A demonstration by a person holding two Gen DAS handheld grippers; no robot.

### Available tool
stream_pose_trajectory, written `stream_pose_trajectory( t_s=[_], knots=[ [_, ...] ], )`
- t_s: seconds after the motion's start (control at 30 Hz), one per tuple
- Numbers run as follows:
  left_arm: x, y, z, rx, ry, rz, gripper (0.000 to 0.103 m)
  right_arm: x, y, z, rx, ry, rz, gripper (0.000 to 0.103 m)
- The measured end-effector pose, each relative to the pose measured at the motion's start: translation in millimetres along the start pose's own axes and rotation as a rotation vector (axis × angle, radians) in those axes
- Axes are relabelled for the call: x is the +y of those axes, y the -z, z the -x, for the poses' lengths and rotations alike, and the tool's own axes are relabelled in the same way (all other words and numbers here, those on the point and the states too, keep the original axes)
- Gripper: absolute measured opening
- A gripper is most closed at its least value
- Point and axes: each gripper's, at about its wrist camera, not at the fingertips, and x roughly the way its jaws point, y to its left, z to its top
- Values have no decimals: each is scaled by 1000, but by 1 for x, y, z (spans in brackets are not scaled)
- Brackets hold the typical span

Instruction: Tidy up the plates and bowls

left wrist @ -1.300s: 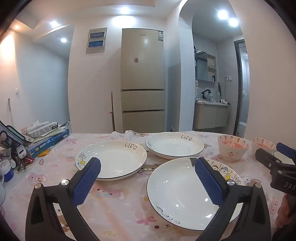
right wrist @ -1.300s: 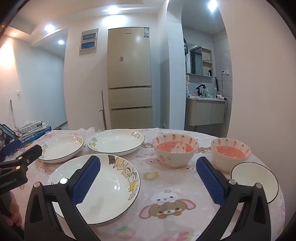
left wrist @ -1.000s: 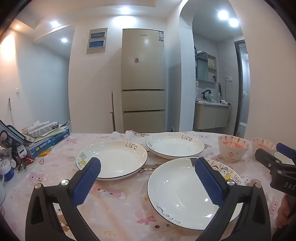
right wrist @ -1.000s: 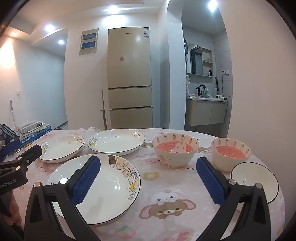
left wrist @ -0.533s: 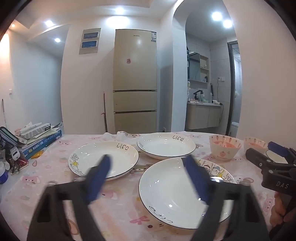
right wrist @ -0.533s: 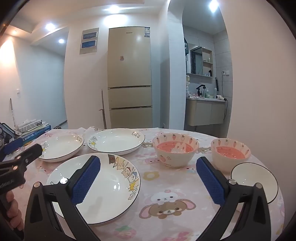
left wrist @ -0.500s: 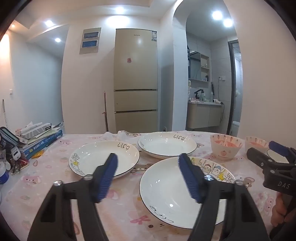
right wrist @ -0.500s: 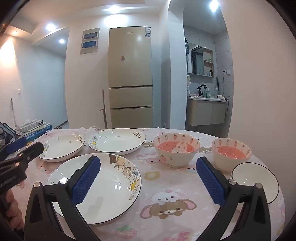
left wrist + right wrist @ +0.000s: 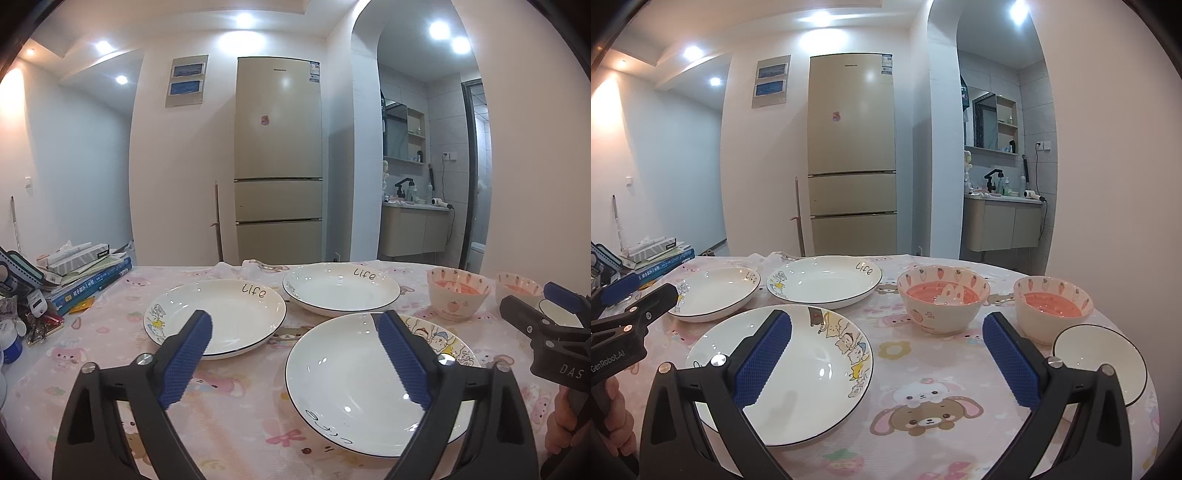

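Plates (image 9: 364, 382) lie flat, rims up; left claw (image 9: 291, 354) and right claw (image 9: 886, 354) both released, grasping nothing.

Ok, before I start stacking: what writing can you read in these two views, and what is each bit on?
"Life": left plate.
"Life": far plate.
"DAS": body of the right gripper, cut off by the frame edge.
"GenRobot.AI": body of the left gripper.
Near plate: handwriting, upside down, unreadable.
Fridge brand and sticker, book spines: too small to read.
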Motion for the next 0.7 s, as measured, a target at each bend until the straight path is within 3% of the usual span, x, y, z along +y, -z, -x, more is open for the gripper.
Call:
stream_pose_trajectory(
  t_s=[0.57,0.7],
  knots=[
    [-1,0,-1,1,12,-6,103,4,0,3,0,-41,20,103],
    [-2,0,-1,1,11,-6,103,2,-1,3,2,-16,5,103]
  ],
)
